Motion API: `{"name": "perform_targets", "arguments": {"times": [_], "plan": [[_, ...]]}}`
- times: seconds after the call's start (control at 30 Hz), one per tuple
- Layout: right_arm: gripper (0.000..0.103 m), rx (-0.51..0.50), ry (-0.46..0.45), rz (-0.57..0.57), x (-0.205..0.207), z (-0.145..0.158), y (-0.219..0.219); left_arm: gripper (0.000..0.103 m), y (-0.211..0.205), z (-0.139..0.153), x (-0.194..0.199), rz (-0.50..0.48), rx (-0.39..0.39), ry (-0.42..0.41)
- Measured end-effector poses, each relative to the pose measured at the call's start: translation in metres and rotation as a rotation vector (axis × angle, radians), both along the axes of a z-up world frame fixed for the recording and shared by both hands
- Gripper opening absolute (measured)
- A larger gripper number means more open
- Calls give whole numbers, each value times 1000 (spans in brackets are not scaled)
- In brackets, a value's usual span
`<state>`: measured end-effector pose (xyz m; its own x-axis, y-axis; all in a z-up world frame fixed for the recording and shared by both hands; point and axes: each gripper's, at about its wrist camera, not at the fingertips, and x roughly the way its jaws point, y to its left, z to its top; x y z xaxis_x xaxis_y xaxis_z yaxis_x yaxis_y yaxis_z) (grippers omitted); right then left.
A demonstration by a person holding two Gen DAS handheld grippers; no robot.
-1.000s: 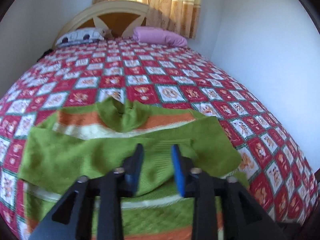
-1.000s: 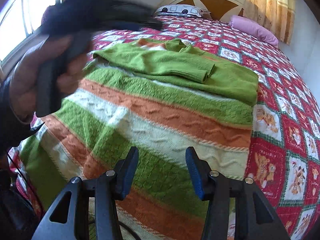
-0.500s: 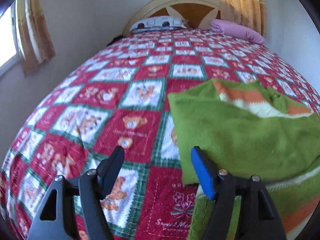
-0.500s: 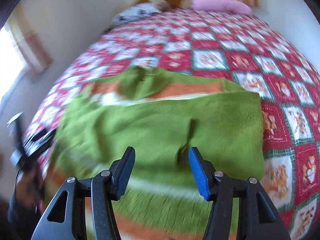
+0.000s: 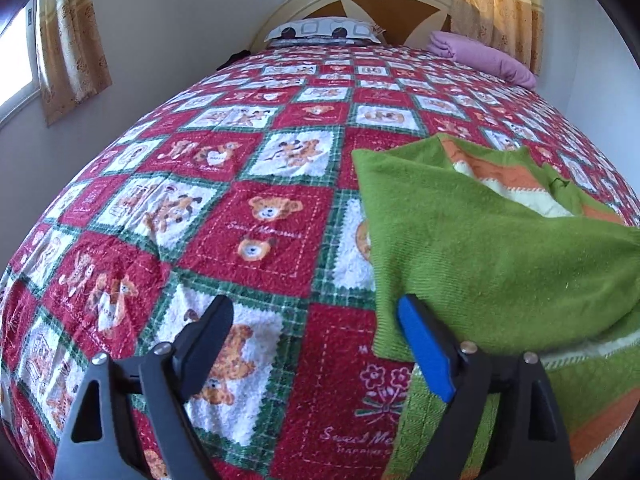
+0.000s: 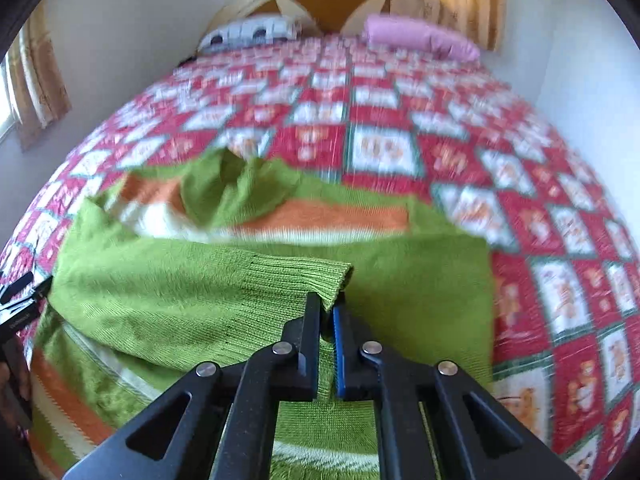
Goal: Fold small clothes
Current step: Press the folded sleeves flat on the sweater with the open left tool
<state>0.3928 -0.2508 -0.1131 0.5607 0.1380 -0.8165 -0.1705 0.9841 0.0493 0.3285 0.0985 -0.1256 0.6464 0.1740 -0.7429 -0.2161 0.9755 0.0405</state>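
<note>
Right claw (image 6: 326, 312) clamped on sweater (image 6: 248, 304) cuff so we can carry the sleeve across; left claw (image 5: 316, 336) opening wide, empty, straddling the sweater's left edge on the bed (image 5: 256, 216).

A green knit sweater (image 6: 400, 280) with orange and cream stripes lies spread on the bed, at its near end. Both sleeves are folded in across the chest, and the ribbed cuff (image 6: 312, 276) of one rests on top near the middle. The rumpled collar (image 6: 236, 188) points toward the far end. The striped lower body runs toward the near edge.
</note>
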Motion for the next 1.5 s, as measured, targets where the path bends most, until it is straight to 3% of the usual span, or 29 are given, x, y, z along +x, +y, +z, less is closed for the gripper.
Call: {"name": "perform_targets", "arguments": {"times": [0.1, 0.13, 0.17, 0.23, 0.37, 0.43, 0.47, 0.57, 0.67, 0.8, 0.87, 0.97, 1.07, 1.13, 1.27, 1.5], "plan": [[8, 33, 10, -15, 0, -11, -7, 94, 0, 1, -3, 11, 10, 0], [17, 43, 11, -20, -3, -8, -10, 96, 3, 2, -4, 14, -7, -7], [33, 50, 7, -23, -9, -4, -12, 96, 7, 4, -7, 19, -31, -16], [47, 97, -32, -1, -21, 10, -13, 96, 14, 10, -11, 28, -73, -39], [47, 115, -123, 88, -43, 36, -2, 96, 7, 32, -15, 12, -4, -120], [46, 137, -90, 153, -44, 34, 9, 97, -3, 40, -8, -13, 9, -121], [41, 132, -71, 166, -42, 28, 13, 97, -6, 40, -5, -22, 7, -117], [27, 74, 43, 169, -33, -6, 20, 99, -22, 30, 13, -46, 37, -56], [27, 24, 49, 191, -44, -13, 22, 101, -31, 3, 25, -60, 89, 68], [27, -27, 75, 214, -55, -8, 26, 103, -18, -2, 18, -43, 20, 59], [27, -14, 15, 200, -57, 1, 20, 103, -15, -4, 18, -44, 0, 55], [27, 82, -64, 163, -55, 18, 11, 103, -17, -3, 18, -43, 13, 48], [27, 30, -26, 178, -45, 5, 21, 103, -21, -2, 15, -46, 30, 44], [27, 21, 54, 165, -41, -15, 20, 103, -19, -2, 15, -48, 10, 46], [27, 33, 52, 168, -51, -16, 14, 103, -12, -4, 9, -59, -50, 55], [27, -5, 9, 148, -53, -20, 19, 103, -22, -3, 5, -61, 18, 50]]}}
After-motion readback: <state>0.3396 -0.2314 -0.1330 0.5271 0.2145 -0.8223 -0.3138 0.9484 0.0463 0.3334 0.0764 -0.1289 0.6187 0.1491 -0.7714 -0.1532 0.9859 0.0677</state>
